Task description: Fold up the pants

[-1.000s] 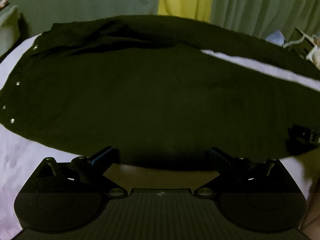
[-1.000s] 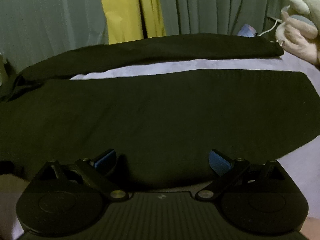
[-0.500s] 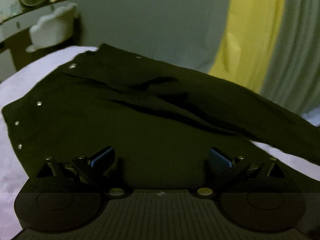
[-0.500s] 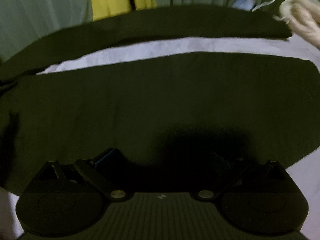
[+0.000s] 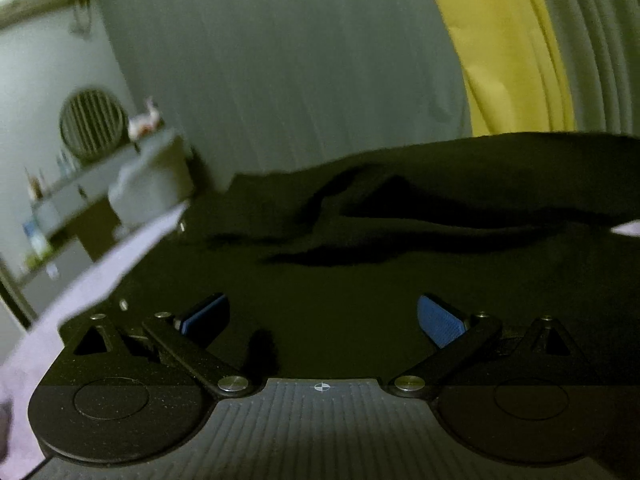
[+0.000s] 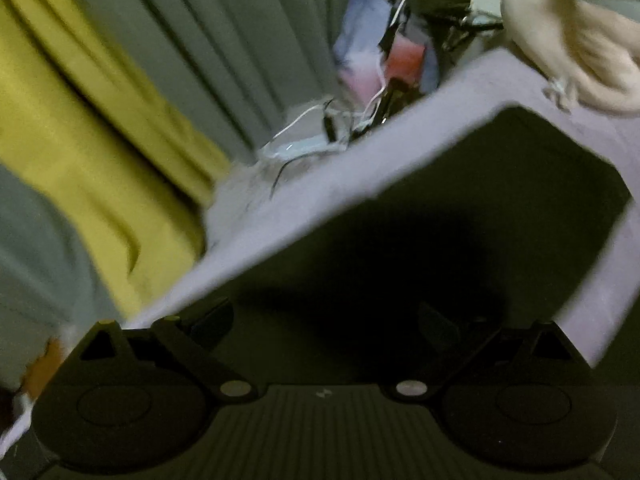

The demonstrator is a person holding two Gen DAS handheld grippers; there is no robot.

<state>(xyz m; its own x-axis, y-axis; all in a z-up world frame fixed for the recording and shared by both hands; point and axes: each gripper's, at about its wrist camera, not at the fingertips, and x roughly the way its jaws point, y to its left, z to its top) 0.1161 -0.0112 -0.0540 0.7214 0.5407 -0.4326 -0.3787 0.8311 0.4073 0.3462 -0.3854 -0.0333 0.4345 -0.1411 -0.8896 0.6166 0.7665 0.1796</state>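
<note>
Left wrist view: left claw (image 5: 322,318) spread wide, empty, just above black pants (image 5: 360,264) lying ahead on the lilac bed (image 5: 100,280). Right claw (image 6: 324,320) likewise released over the pants' leg end (image 6: 500,184); yellow curtain (image 6: 72,152) to its left.

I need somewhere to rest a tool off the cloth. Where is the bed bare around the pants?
Bare lilac sheet runs as a strip along the far edge of the black pants, up to the bed edge, and continues past the leg end beside the plush toy. Another strip borders the waistband side. Crowded: cables off the far bed edge.
</note>
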